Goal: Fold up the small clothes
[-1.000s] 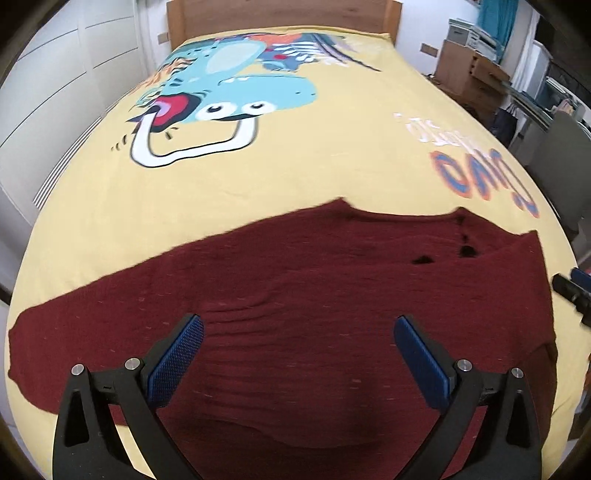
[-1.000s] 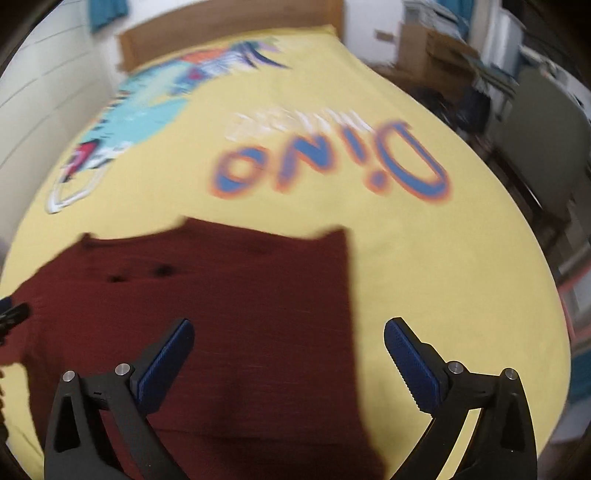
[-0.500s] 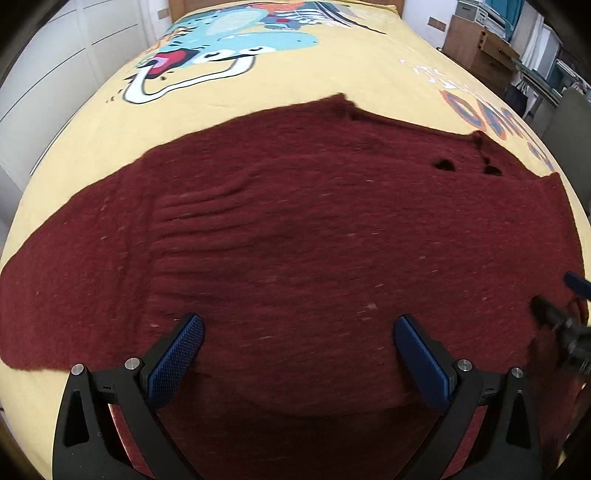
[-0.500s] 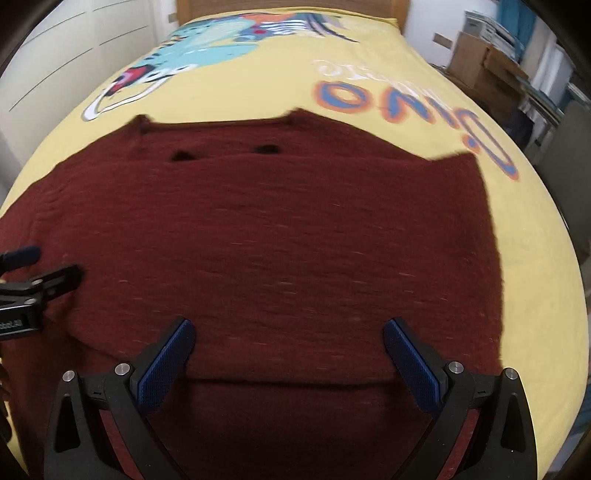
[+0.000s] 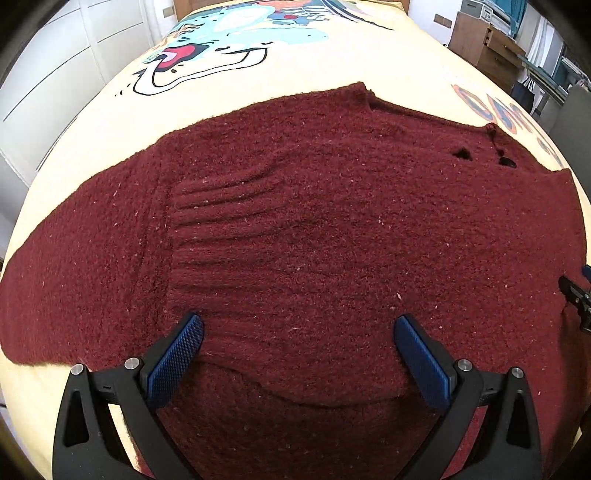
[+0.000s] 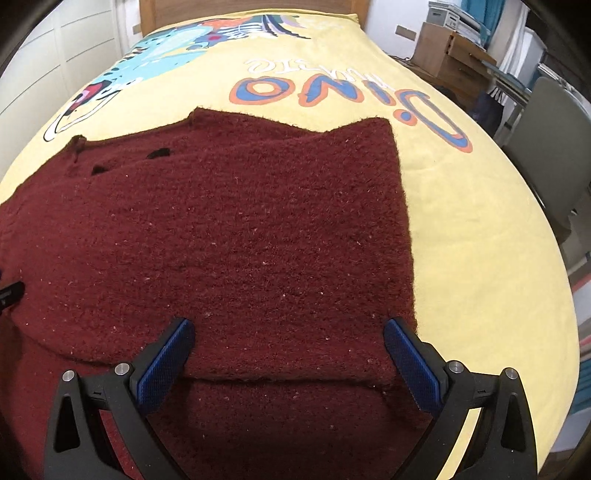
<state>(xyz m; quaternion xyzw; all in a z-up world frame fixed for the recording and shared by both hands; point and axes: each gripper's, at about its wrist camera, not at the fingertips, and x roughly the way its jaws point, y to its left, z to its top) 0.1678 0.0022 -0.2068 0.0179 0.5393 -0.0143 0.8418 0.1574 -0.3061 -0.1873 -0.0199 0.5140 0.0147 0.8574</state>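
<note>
A dark red knitted sweater (image 5: 314, 229) lies spread on a yellow bed cover. Its left sleeve stretches out to the left; its right side is folded over the body, as the right wrist view (image 6: 258, 229) shows. A folded edge of the sweater crosses just in front of both grippers. My left gripper (image 5: 299, 354) is open and low over the sweater's near left part. My right gripper (image 6: 288, 354) is open and low over the near right part, its right finger by the sweater's right edge. Nothing is held.
The yellow bed cover (image 6: 461, 221) has a dinosaur print and "Dino" lettering. A wooden headboard (image 6: 243, 7) stands at the far end. White wardrobe doors (image 5: 55, 74) are on the left. A cardboard box (image 6: 443, 51) and a grey chair (image 6: 554, 140) stand on the right.
Both grippers have come down and forward over the sweater, which now fills both views. Both stayed open.
</note>
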